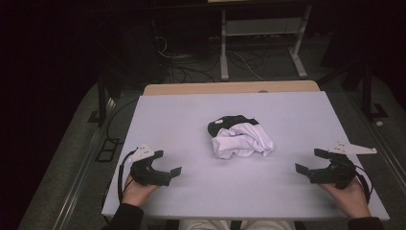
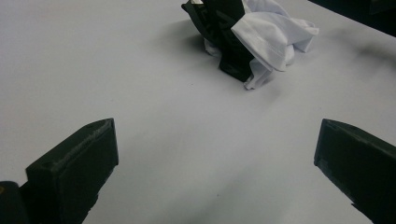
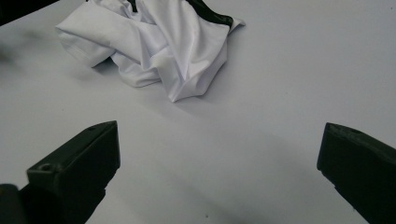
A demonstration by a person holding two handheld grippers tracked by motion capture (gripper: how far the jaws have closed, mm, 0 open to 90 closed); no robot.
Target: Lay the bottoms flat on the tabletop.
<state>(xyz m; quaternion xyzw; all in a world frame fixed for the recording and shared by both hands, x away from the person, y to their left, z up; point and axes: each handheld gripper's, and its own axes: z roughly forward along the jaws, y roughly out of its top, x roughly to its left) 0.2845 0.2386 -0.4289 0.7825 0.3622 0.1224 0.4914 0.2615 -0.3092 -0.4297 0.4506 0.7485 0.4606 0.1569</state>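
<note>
Black jaws of the left gripper (image 1: 168, 162) stand spread wide with nothing between them, resting low over the near left part of the white table (image 1: 182, 122); in the left gripper view the same jaws of the left gripper (image 2: 217, 154) frame bare tabletop. The right gripper (image 1: 312, 160) is likewise released, jaws wide apart and empty, at the near right part of the table, and the right gripper (image 3: 219, 154) looks over bare surface too. A hand holds each tool from the near edge. Well apart from both, about midway between them and farther in, lies a crumpled white and black garment (image 1: 241, 136) in a loose heap near the table's middle, its black part toward the far left, its white folds toward the right gripper.
</note>
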